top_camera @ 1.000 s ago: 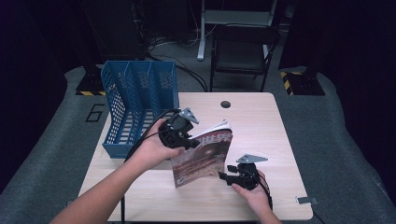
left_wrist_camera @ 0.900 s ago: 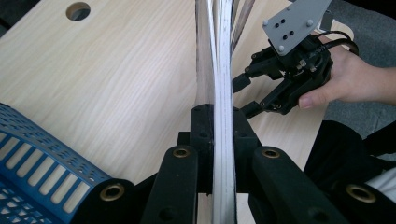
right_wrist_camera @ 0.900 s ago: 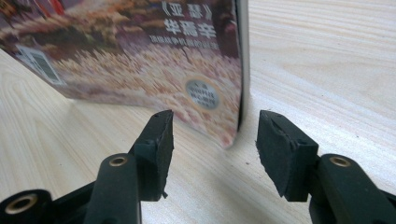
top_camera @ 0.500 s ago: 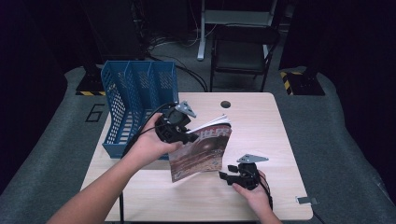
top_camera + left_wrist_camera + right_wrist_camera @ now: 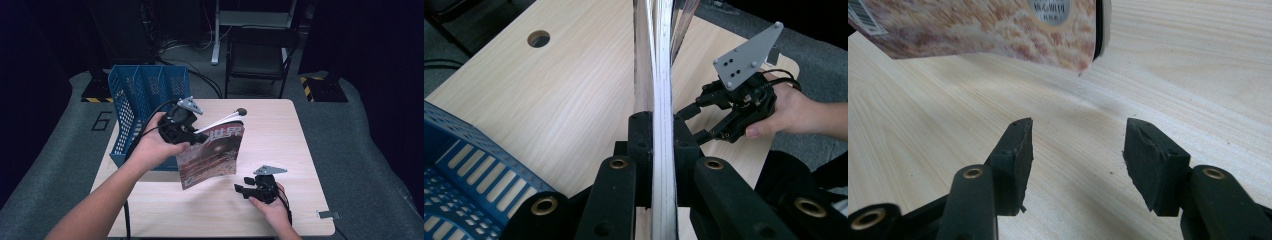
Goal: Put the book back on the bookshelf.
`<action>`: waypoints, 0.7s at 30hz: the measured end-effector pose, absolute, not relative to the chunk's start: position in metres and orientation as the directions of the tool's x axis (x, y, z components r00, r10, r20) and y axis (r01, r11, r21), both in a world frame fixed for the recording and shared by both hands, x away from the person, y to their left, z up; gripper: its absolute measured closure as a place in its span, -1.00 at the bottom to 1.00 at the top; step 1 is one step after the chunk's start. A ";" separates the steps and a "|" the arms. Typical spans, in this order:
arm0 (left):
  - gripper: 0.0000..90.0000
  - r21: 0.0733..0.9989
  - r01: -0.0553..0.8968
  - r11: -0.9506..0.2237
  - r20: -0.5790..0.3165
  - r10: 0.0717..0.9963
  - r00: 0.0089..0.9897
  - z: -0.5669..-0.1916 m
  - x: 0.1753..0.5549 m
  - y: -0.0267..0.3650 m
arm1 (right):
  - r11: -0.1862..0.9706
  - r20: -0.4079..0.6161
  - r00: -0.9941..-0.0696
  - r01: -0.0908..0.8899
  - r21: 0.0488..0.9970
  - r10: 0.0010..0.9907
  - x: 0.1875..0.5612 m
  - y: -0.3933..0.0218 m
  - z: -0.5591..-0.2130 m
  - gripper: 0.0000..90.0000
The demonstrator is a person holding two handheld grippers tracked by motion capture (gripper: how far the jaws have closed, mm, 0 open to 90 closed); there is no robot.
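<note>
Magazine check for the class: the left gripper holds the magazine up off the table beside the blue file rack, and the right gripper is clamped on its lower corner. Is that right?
Not quite. The left gripper does hold the magazine up beside the blue file rack, but the right gripper is not clamped on it: the right gripper view shows its jaws open and empty above the table, with the magazine's corner well clear of them.

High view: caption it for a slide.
Left gripper lifts a magazine beside the blue file rack; right gripper open.
</note>
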State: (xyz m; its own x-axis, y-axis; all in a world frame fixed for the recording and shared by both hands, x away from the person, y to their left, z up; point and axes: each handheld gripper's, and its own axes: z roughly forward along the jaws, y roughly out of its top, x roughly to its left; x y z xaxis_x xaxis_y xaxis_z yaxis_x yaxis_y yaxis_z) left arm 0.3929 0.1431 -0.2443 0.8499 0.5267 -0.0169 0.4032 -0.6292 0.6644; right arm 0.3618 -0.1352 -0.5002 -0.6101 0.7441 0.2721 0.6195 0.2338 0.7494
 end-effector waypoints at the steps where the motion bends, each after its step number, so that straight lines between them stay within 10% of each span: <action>1: 0.86 0.667 0.409 -0.623 -0.022 0.532 0.846 -0.243 0.393 0.144 | 0.235 0.270 -0.612 0.617 0.751 0.743 0.362 -0.135 -0.500 0.00; 21: 0.86 0.694 0.428 -0.579 -0.005 0.590 0.807 -0.206 0.400 0.168 | 0.234 0.274 -0.607 0.624 0.746 0.746 0.362 -0.136 -0.501 0.00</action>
State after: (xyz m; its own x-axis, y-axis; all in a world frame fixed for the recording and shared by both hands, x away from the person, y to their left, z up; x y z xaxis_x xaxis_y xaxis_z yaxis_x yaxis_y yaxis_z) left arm 0.4002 0.1676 -0.2064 0.8071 0.5904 -0.0051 0.4279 -0.5790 0.6940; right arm 0.3617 -0.1363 -0.5007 -0.6074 0.7455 0.2744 0.6239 0.2338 0.7457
